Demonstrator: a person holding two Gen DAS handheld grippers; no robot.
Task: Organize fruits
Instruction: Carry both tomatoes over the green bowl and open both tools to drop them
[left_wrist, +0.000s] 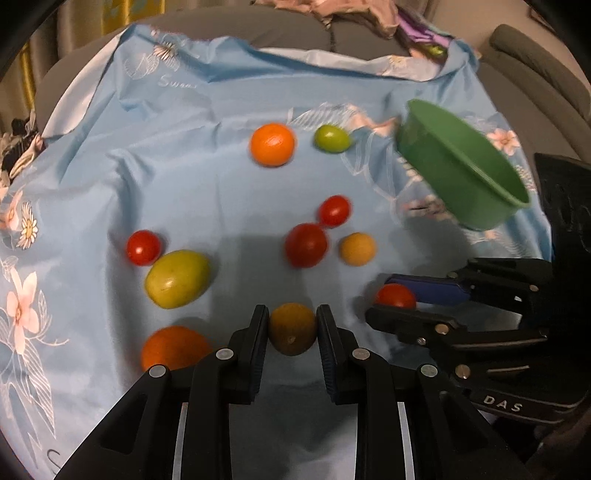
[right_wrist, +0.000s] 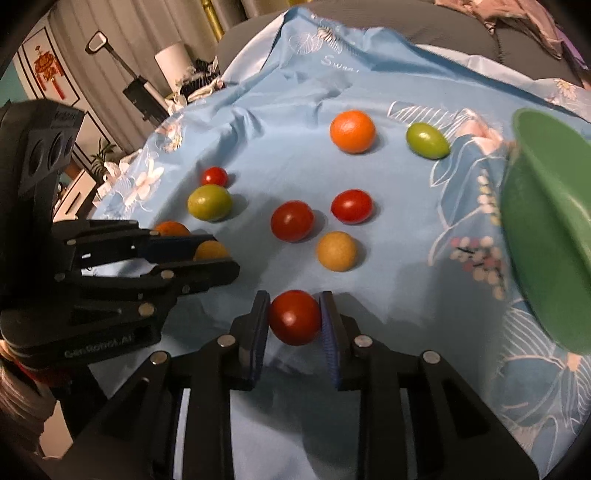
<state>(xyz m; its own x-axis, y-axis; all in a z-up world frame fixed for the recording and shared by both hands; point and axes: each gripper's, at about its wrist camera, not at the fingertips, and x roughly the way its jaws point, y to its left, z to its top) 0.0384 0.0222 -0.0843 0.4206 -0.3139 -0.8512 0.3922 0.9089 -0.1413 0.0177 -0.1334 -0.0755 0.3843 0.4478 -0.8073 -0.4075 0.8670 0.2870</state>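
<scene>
Down on the light-blue floral cloth (left_wrist: 207, 192), both grippers are clamped on fruit. The left gripper (left_wrist: 291, 328) has its pads pressed against a small yellow-brown fruit (left_wrist: 291, 326), and the right gripper (right_wrist: 294, 317) squeezes a red tomato (right_wrist: 294, 316) between its blue-lined pads. Loose fruit lies scattered beyond them: an orange (right_wrist: 352, 132) and a small green fruit (right_wrist: 427, 140) at the far side, two red tomatoes (right_wrist: 291, 220) (right_wrist: 351, 206) and a tan ball-shaped fruit (right_wrist: 337, 251) in the middle, and to the left a larger yellow-green fruit (left_wrist: 177, 278) touching another red tomato (left_wrist: 143, 247), with a second orange (left_wrist: 173, 347) nearer. A green bowl (left_wrist: 461, 166) sits tilted at the far right of the cloth, well apart from both held fruits.
</scene>
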